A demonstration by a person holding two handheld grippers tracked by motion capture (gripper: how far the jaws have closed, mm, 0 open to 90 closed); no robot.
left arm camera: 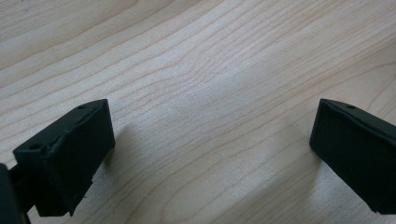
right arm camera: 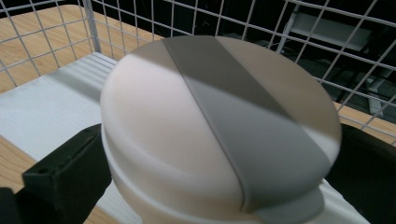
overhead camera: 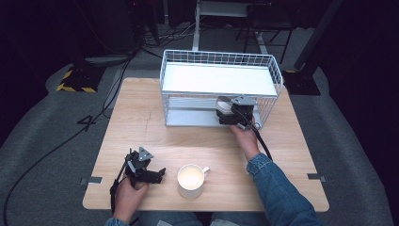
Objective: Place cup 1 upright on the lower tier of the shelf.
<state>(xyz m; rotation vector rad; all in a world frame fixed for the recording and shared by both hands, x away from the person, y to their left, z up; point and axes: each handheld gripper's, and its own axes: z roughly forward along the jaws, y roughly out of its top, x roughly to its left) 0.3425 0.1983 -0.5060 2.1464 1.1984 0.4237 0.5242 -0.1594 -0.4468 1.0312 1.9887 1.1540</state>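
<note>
A round white container (right arm camera: 187,140) with a grey band across its lid sits between the jaws of my right gripper (right arm camera: 217,172), which is shut on its sides. In the high view this gripper (overhead camera: 233,114) holds the container (overhead camera: 225,104) at the front opening of the white wire rack (overhead camera: 221,59), over the rack's lower floor. My left gripper (overhead camera: 157,175) rests near the table's front left with a hand around it. Its jaws stand wide apart over bare wood, and nothing lies between the fingers (left arm camera: 70,154) of that gripper (left arm camera: 212,154).
A white mug (overhead camera: 191,181) with its handle to the right stands near the front edge of the wooden table (overhead camera: 188,136), just right of the left gripper. The rack has a white upper shelf (overhead camera: 216,80) and wire walls on its back and sides.
</note>
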